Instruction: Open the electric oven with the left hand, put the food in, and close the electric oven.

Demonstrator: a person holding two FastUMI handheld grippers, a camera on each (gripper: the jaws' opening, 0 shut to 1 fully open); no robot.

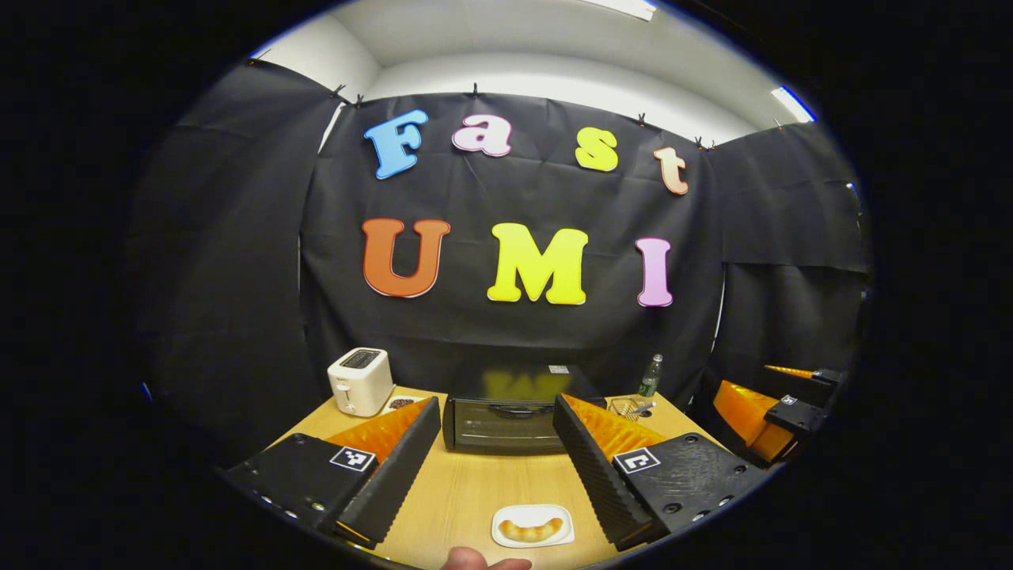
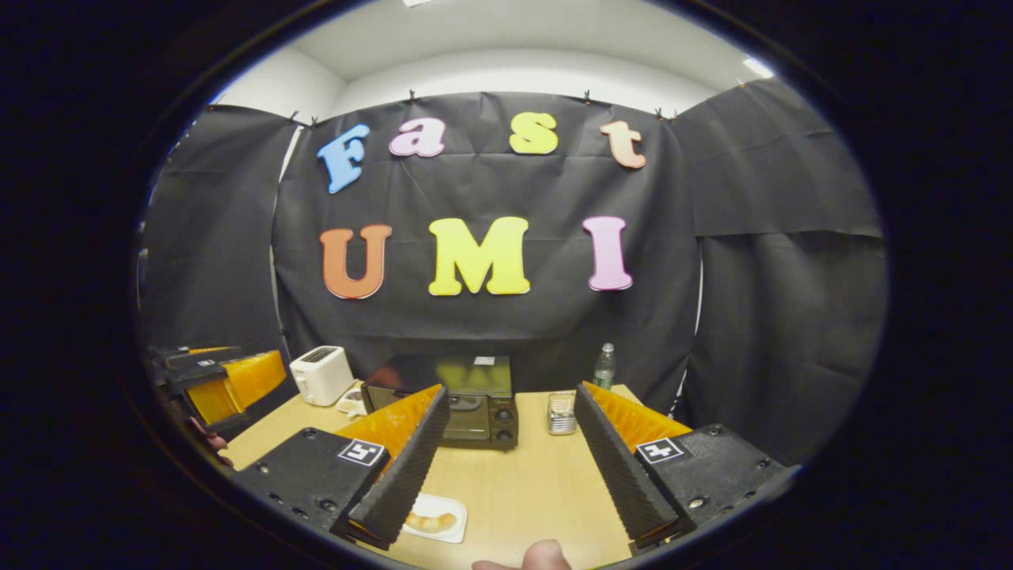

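The black electric oven [image 1: 506, 423] stands at the back of the wooden table [image 1: 467, 491] with its door shut. A white plate with a bread roll [image 1: 532, 526] lies on the table in front of it, near my left gripper [image 1: 497, 402], which hovers open above the table and faces the oven. My right gripper [image 2: 510, 392] is open too, holding nothing; the oven [image 2: 467, 416] sits ahead of it to the left, and the plate with the roll [image 2: 434, 518] lies partly behind its left finger. Each gripper shows at the edge of the other's view.
A white toaster [image 1: 360, 381] and a small dish [image 1: 400, 404] stand left of the oven. To its right are a metal holder [image 2: 562, 413] and a plastic bottle [image 2: 605, 366]. A thumb [image 2: 546, 554] shows at the bottom edge. Black cloth walls surround the table.
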